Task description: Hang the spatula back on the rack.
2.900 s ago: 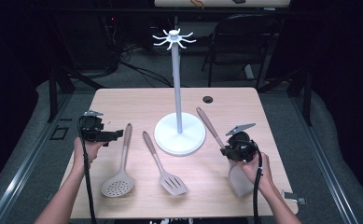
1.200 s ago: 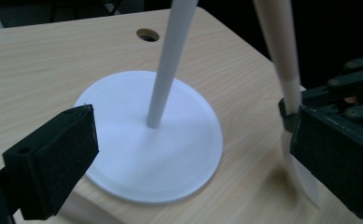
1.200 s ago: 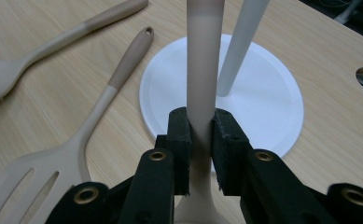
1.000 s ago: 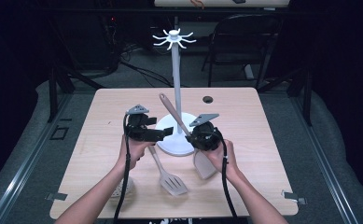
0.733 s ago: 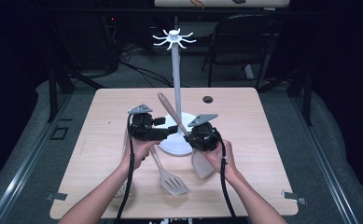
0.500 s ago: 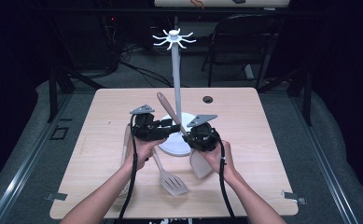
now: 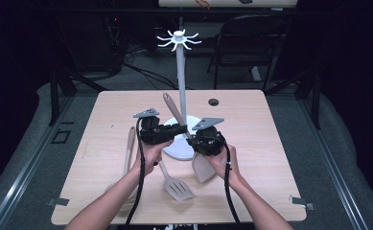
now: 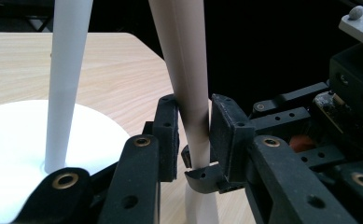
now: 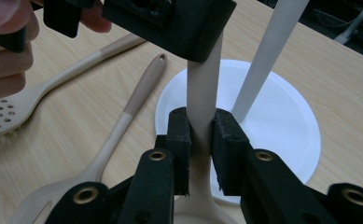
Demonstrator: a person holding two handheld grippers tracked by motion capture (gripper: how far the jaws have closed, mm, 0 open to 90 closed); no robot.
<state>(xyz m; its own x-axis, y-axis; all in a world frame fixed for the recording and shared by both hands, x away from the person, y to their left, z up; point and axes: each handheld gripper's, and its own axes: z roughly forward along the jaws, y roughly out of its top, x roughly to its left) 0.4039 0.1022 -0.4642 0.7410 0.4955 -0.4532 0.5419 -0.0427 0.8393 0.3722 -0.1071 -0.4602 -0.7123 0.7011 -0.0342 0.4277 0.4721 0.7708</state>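
Both hand-held grippers on 1 spatula handle

My right hand-held gripper (image 9: 200,140) clamps the spatula (image 9: 202,93) low on its handle, tilted over the rack's white base (image 9: 282,135); my left hand-held gripper (image 8: 193,135) has just been closing around the handle higher up.

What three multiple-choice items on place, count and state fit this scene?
1. The slotted turner is: A on the table; B hung on the stand; C in a gripper.
2. Utensils lying unheld: A one; B two; C four.
3. The right gripper is: A open, empty; B shut on the spatula handle; C shut on the stand pole.
Key: A, it lies flat by the stand base; B, turner and perforated spoon; B, both pads press the handle.
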